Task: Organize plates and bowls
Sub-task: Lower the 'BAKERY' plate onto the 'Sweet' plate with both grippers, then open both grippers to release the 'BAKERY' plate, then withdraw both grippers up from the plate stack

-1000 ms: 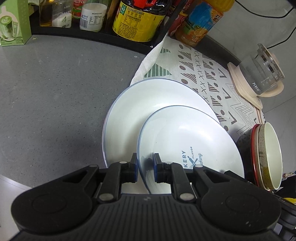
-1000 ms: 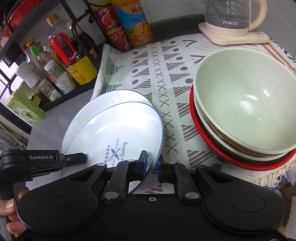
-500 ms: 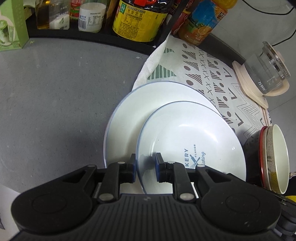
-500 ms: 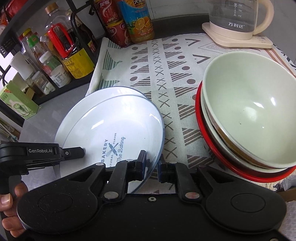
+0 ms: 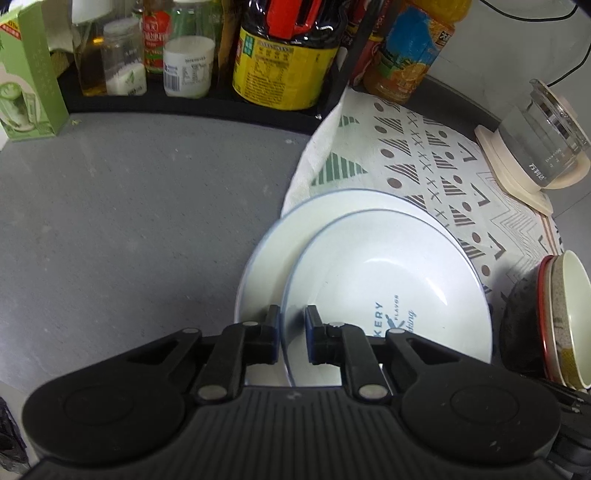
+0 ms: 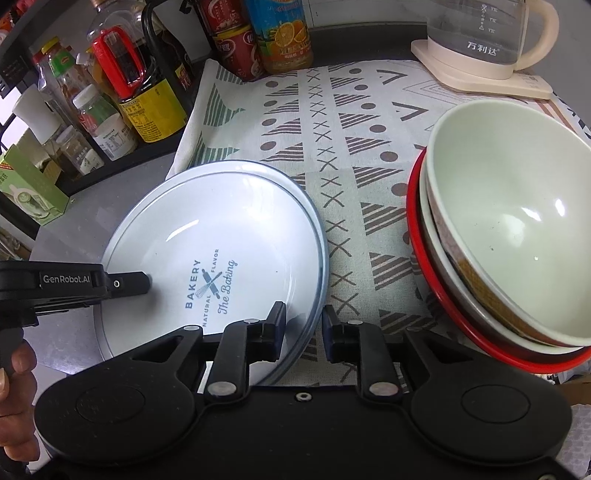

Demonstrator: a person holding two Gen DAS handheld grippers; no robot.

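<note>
Plate (image 6: 207, 236) lettered "BAKERY – The Baking" – rim between both parted hand-held grippers, left (image 5: 291, 334) and right (image 6: 303, 328).

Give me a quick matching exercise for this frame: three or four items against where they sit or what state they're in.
Items:
1. BAKERY plate
2. glass kettle
3. cream bowl
4. green carton

Places/states:
A. top of the red-rimmed stack
B. on the grey counter by the bottle rack
C. on its cream base
D. rim between both tongs

Pairs: 1-D, 2-C, 3-A, 4-B
</note>
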